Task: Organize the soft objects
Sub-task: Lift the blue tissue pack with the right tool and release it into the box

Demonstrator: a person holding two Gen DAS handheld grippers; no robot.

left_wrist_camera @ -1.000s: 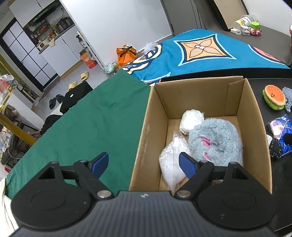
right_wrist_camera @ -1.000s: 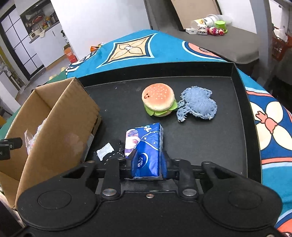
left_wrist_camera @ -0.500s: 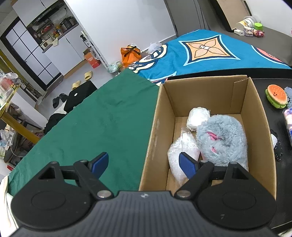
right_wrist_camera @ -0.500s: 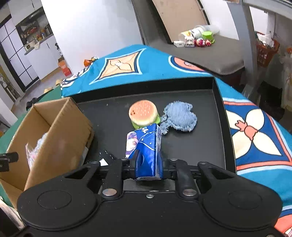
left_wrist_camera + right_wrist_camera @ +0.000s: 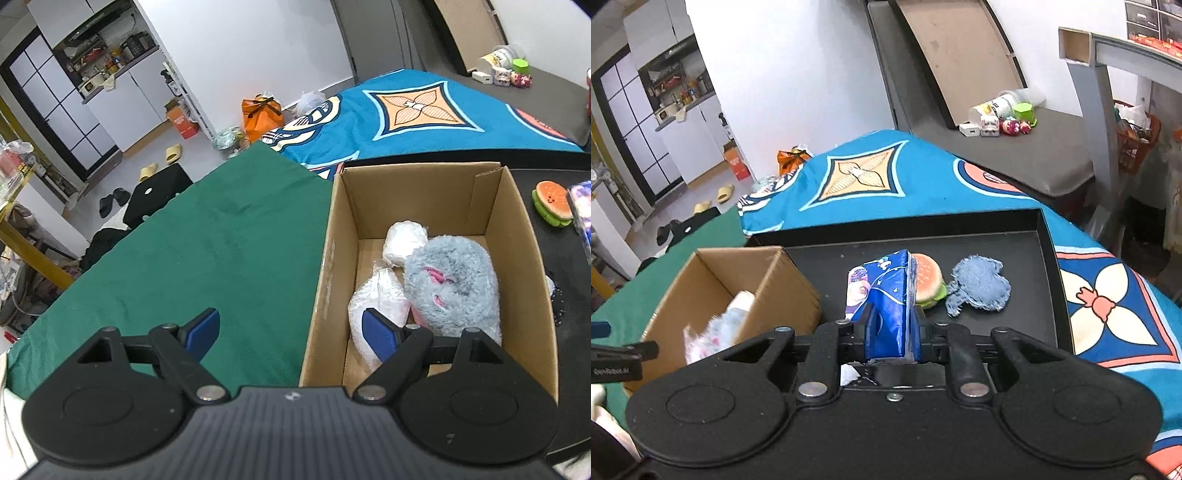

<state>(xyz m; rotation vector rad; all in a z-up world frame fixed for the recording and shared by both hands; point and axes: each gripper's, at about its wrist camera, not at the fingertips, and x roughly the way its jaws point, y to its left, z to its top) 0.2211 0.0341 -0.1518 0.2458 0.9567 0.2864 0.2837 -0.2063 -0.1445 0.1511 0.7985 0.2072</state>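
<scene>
Little can be read. In the right wrist view, at about nine o'clock, the black body of the left gripper carries small pale lettering that looks like "GenRobot.ai", though it is blurred. The blue tissue pack bears printed pictures and marks too small to make out.

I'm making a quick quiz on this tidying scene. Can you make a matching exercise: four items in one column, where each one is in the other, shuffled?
1. tissue pack
2. grey plush toy
3. burger toy
4. left gripper

a. lying in the cardboard box
b. open, holding nothing
c. resting on the black tray
d. clamped in the right gripper

Pairs: 1-d, 2-a, 3-c, 4-b
</scene>
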